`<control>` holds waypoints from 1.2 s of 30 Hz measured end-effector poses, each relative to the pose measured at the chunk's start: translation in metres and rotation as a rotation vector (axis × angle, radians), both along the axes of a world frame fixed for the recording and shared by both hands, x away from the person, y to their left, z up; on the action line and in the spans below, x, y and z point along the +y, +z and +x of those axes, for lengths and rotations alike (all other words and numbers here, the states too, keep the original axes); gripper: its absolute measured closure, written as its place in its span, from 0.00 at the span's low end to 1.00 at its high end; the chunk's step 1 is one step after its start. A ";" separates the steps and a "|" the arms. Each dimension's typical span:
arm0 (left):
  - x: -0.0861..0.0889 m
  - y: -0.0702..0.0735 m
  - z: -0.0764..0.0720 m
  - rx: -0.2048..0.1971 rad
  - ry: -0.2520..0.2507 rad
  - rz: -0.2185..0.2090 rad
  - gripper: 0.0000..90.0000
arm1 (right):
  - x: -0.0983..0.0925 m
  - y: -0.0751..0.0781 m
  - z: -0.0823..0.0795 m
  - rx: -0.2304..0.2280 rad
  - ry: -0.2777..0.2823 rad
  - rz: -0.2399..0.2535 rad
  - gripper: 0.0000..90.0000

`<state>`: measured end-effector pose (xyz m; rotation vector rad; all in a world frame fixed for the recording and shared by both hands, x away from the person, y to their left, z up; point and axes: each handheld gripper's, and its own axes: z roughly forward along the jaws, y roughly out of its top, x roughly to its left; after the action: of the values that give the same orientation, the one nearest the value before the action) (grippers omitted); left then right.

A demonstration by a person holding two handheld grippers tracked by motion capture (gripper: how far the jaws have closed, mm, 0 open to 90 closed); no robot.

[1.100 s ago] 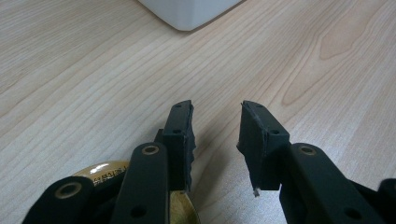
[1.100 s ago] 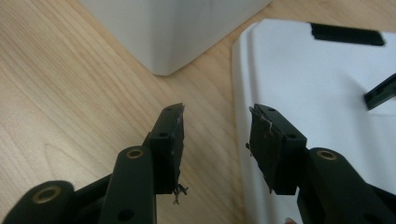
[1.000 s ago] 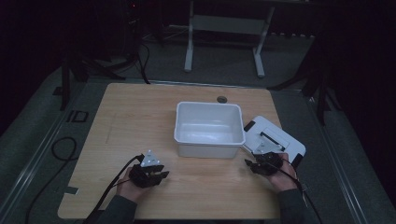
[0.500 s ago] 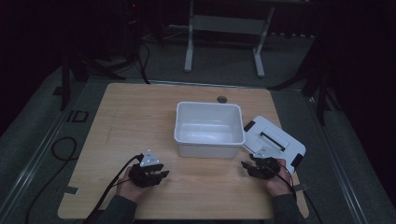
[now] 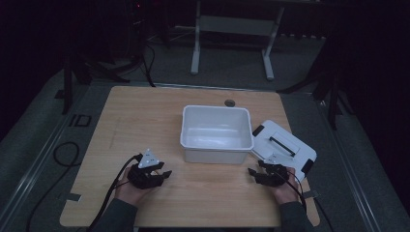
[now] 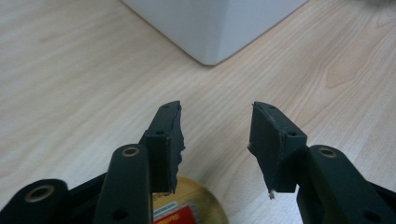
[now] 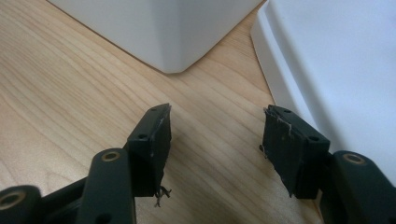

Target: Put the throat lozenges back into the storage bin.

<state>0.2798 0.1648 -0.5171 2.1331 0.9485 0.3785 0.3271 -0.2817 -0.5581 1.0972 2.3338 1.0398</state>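
Note:
An empty white bin (image 5: 216, 133) stands mid-table, and its white lid (image 5: 283, 147) lies flat to its right. Near the front edge on the left, my left gripper (image 5: 165, 176) points right toward the bin. Its jaws have just been opening and hold nothing. In the left gripper view, the left gripper (image 6: 215, 109) stands open over bare wood, with the bin's corner (image 6: 210, 28) ahead. My right gripper (image 5: 252, 175) rests at the front right beside the lid, its jaws also just opened wider. In the right gripper view, the right gripper (image 7: 217, 112) is empty, between the bin corner (image 7: 163, 32) and the lid (image 7: 336, 60).
A round yellow thing with a red patch (image 6: 187, 212) lies under the base of the left jaws. A small dark disc (image 5: 229, 103) sits behind the bin. The wooden table (image 5: 130, 121) is bare on the left, and a cable (image 5: 65, 154) trails off its left side.
The right gripper has come slightly nearer the front edge and lower, and its jaws stand wider. The left hand has stayed in place.

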 end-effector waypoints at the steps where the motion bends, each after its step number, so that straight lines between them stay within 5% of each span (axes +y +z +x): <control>1: 0.002 0.002 0.000 -0.001 0.000 0.010 0.58 | 0.000 0.000 0.000 -0.001 0.000 -0.002 0.45; 15: 0.029 0.027 0.003 -0.023 0.040 0.076 0.52 | 0.000 0.000 0.000 0.004 -0.002 -0.001 0.42; 36: 0.035 0.026 0.001 0.035 -0.017 0.183 0.51 | 0.002 0.000 -0.002 0.006 0.015 -0.002 0.40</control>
<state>0.2806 0.1998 -0.4913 2.3187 0.9455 0.4354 0.3247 -0.2799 -0.5585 1.0852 2.3503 1.0413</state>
